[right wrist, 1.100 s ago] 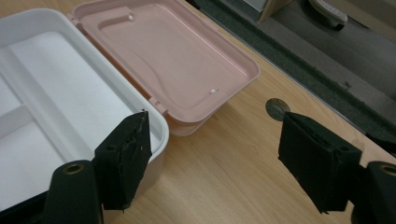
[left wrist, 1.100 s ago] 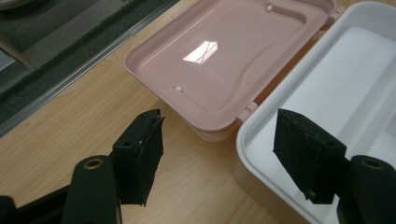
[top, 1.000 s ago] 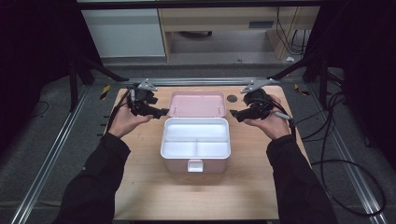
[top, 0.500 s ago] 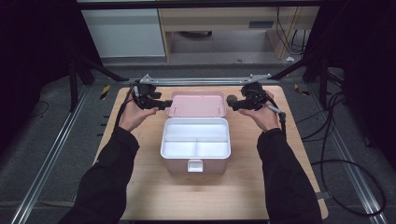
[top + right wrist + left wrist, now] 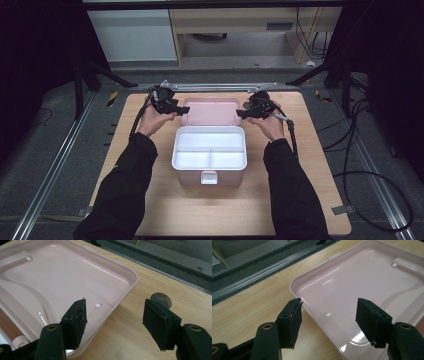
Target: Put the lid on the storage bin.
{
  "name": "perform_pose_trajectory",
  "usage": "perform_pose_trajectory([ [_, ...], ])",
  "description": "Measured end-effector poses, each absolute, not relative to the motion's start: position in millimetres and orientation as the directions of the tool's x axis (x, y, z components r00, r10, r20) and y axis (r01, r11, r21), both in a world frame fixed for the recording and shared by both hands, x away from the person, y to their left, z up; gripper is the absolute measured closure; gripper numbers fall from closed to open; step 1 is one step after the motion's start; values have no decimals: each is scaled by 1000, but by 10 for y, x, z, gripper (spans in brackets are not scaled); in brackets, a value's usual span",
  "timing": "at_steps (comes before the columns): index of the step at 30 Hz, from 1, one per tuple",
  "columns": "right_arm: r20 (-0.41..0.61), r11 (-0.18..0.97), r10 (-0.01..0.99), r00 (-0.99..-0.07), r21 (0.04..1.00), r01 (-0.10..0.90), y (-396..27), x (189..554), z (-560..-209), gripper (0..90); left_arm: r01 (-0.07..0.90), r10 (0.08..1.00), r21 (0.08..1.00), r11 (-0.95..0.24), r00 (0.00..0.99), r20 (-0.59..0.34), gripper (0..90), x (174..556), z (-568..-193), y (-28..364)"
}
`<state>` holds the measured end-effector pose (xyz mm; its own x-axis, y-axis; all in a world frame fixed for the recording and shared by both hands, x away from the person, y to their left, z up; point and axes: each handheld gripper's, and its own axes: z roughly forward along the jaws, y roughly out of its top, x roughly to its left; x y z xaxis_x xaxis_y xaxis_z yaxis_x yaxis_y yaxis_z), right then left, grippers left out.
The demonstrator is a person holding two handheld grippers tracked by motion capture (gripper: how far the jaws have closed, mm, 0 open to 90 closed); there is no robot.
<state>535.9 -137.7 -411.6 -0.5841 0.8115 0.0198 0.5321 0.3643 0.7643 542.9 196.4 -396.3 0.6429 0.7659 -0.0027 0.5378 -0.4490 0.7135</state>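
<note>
At the left edge of the pink lid, which lay flung back flat on the wooden table behind the white box, the left gripper was held by the person's left hand. In the left gripper view its jaws were seen spread apart, having just been closing a little, with the lid's rim lying between them and pressed by neither pad; the left gripper thus gripped nothing. A metal rail was seen beyond the table's far edge.

The white box was set in the middle of the table, its divided tray uppermost and its latch turned toward the person. Nothing was found between either tool and the lid.

At the lid's right edge the right gripper was held by the right hand. In the right gripper view its jaws were likewise seen parted, having just been closing, and the right gripper straddled the lid's rim without being clamped on it. A small round disc was seen on the table just behind the far jaw, beside the lid's corner.
</note>
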Motion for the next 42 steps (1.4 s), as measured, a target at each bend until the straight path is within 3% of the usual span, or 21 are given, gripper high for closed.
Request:
perform_pose_trajectory([
  [11, 60, 374, 792, -607, 738, 561, -1240, 5438, -4289, 434, 589, 757, 648, -483, 653, -29, 369, 5535, -4221, 1948],
  [22, 100, 356, 797, -595, 718, 598, -1221, 5485, -4373, 443, 601, 755, 693, -399, 644, -124, 395, 5550, -4338, 1997],
  [26, 111, 344, 799, -592, 722, 600, -1224, 5488, -4372, 451, 614, 761, 693, -378, 632, -145, 399, 5551, -4328, 2001],
  [31, 101, 347, 796, -597, 732, 587, -1233, 5466, -4339, 478, 629, 774, 701, -337, 609, -175, 491, 5544, -4284, 2054],
  [42, 78, 306, 790, -608, 809, 501, -1307, 5330, -4058, 520, 540, 770, 783, -308, 625, -128, 545, 5355, -3918, 2101],
])
